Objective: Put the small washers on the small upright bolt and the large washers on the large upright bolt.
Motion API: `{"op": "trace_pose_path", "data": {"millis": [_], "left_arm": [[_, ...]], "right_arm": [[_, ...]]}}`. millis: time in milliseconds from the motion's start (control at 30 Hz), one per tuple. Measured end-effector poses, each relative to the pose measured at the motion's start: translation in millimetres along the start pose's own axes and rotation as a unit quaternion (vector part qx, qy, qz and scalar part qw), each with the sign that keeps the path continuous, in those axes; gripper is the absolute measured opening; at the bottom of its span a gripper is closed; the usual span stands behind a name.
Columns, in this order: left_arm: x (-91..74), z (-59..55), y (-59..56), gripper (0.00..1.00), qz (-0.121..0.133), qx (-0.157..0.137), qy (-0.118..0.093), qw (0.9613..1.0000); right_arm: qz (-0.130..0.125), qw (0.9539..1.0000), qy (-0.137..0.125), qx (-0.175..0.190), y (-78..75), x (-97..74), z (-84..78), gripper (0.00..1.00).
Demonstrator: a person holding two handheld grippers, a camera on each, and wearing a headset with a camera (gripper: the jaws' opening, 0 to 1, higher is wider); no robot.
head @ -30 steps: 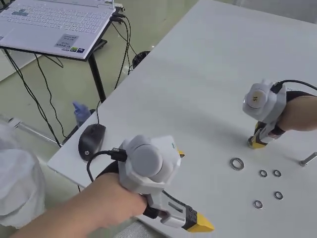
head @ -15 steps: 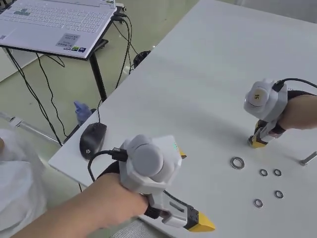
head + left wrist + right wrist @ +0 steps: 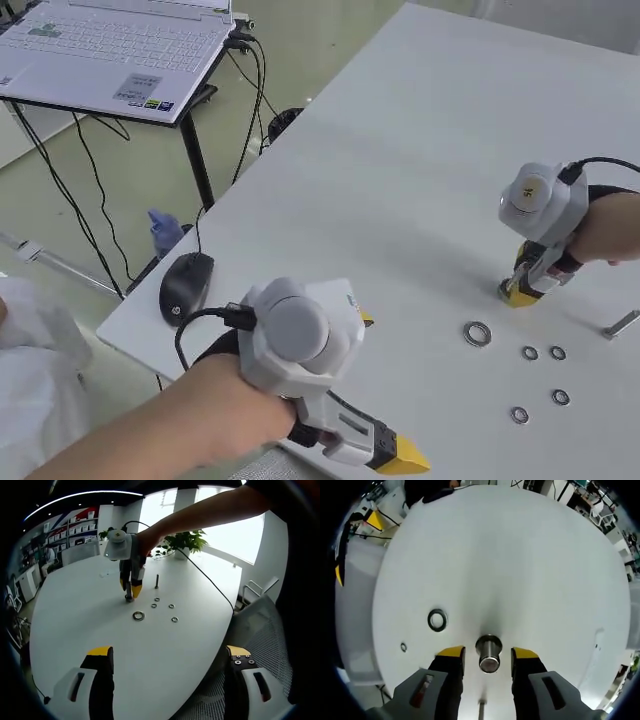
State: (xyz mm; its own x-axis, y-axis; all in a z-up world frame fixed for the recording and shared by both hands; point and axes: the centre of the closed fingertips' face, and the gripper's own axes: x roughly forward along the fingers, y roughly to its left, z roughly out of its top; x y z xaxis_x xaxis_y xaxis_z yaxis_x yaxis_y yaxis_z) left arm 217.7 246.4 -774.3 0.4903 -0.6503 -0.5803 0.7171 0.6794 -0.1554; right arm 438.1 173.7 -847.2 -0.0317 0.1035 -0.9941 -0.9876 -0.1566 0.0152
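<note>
The right gripper [image 3: 518, 293] straddles the large bolt [image 3: 489, 655], jaws parted, seemingly not touching it. The large washer [image 3: 478, 333] and small washers [image 3: 530, 353] lie nearby on the surface [image 3: 400, 150]. The left gripper [image 3: 169, 652] has its jaws spread wide.

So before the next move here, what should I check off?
1. Large bolt upright: ok, it stands between the right gripper jaws, with a gap on each side.
2. Small bolt upright: ok in the left gripper view.
3. Large washer free to pick: ok, it lies flat on the table beside the large bolt.
4. Small washers free to pick: ok, four lie flat and apart.
5. Left gripper ready: ok, open with nothing between its jaws.
6. Washers already on either bolt: cannot tell, too small to make out.
</note>
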Motion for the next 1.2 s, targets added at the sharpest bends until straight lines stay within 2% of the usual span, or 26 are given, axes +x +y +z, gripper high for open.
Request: {"op": "trace_pose_path", "data": {"millis": [367, 700, 967, 1200], "left_arm": [[-2.4, 10.2, -1.8, 0.92, -0.003, 0.012, -0.004, 0.9999], [-12.0, 8.6, -4.4, 0.91, -0.003, 0.019, 0.003, 0.9998], [-14.6, 13.0, -4.3, 0.91, -0.001, 0.022, -0.002, 0.9998], [-15.3, 16.7, -5.3, 0.90, -0.001, 0.024, -0.005, 0.9997]], "right_arm": [[-0.011, 0.9997, -0.020, 0.001, 4.0, -26.3, 5.4, 0.38], [-0.021, 0.9994, -0.028, -0.002, 10.7, -43.5, 11.2, 0.38], [-0.024, 0.9992, -0.032, -0.008, 24.2, -50.2, 14.6, 0.38], [-0.019, 0.9990, -0.039, -0.014, 42.8, -49.9, 18.4, 0.38]]}}
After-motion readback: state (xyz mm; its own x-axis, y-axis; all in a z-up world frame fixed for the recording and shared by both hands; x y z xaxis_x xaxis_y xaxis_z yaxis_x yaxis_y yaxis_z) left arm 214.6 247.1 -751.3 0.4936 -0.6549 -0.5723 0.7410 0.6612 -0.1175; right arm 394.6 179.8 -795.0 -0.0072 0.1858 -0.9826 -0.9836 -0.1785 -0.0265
